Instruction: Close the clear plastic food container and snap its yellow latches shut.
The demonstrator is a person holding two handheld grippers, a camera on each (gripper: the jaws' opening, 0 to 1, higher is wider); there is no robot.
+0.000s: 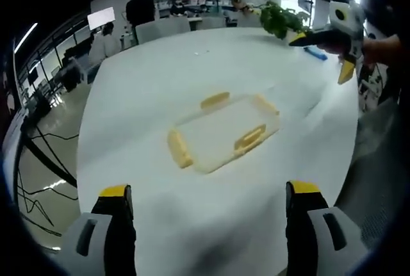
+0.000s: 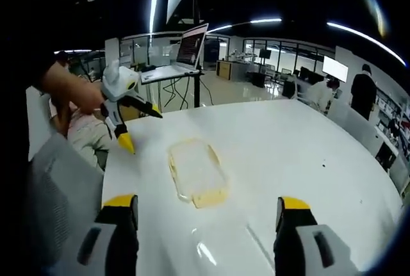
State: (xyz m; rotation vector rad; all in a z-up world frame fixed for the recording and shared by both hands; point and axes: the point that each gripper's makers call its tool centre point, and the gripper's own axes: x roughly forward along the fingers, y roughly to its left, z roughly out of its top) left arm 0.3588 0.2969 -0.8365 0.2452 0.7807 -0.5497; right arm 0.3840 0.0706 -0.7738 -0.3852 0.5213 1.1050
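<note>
Your left hand-held gripper (image 1: 208,202) hovers above the white counter (image 1: 147,84) with its jaws spread wide and nothing between them; the yellow tips frame a bare stretch of the counter just short of the food container (image 1: 224,132). The container lies flat near the middle of the counter, clear-bodied with its lid on top, and four yellow latches (image 1: 179,148) sit along its edges (whether any of them is snapped down, you cannot tell from here). Your right hand-held gripper (image 2: 208,215) is likewise wide open and empty, held above the counter, with the container a little beyond its tips and slightly to the left in the right gripper view. In the left gripper view your right hand-held gripper shows at the upper right, well apart from the container, with a leafy green plant (image 1: 278,20) and a small blue object (image 1: 315,53) on the far part of the counter behind it. A laptop (image 2: 186,52) stands open on a stand past the counter's edge.
</note>
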